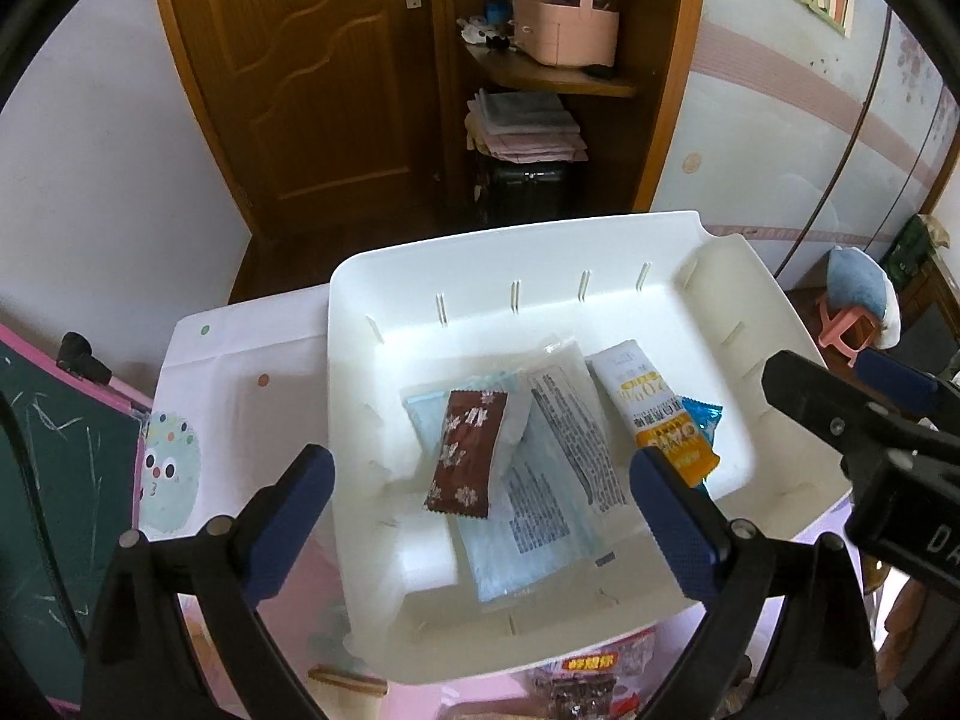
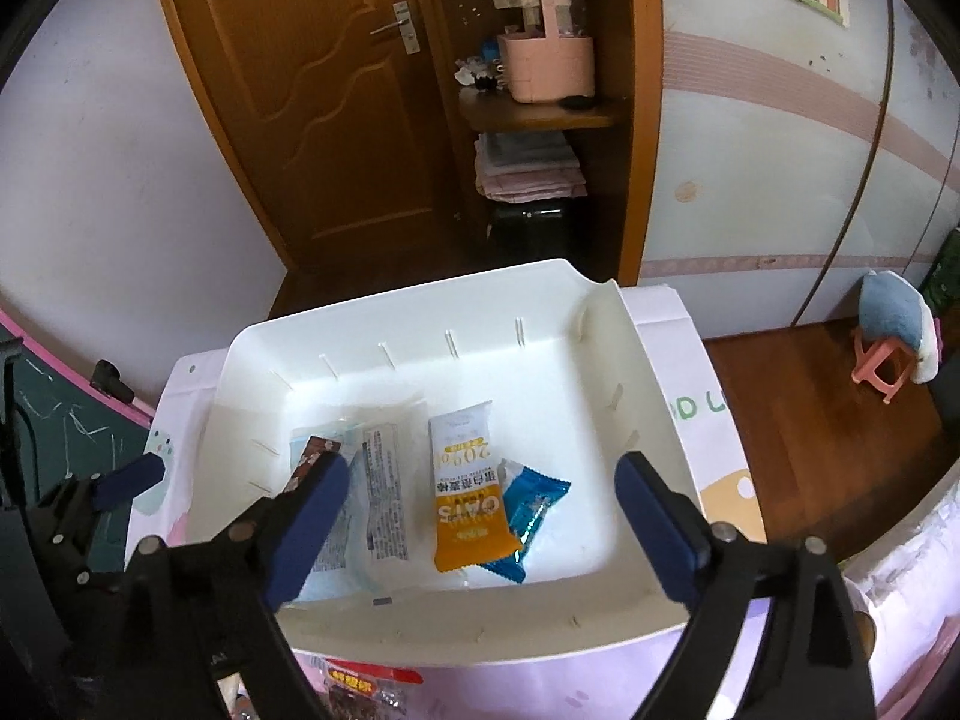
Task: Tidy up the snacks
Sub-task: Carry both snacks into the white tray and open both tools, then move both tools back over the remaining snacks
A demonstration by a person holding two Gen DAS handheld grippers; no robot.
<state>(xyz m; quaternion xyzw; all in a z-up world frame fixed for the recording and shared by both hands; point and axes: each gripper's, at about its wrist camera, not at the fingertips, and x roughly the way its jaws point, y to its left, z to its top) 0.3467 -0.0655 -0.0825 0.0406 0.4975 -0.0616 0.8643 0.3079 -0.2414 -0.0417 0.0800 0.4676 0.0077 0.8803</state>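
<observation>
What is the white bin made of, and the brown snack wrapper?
The bin looks like smooth moulded plastic: glossy white walls with thin slots and rounded corners. The brown wrapper looks like thin printed plastic film, perhaps foil-lined: its ends are crimped and zigzag-cut, with a slight sheen.

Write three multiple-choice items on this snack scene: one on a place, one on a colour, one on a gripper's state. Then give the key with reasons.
1. Where does the brown packet lie?
A. In the white tray
B. On the floor
C. On the shelf

2. What colour is the packet tucked under the oat bar?
A. Red
B. Blue
C. Green

3. How is the right gripper?
A. Shut on a packet
B. Open and empty
C. Out of view

Key: 1 A, it rests on the clear pouches inside the tray. 2 B, the blue packet pokes out beside the bar. 3 B, its jaws stand wide apart, gripping nothing.
</observation>
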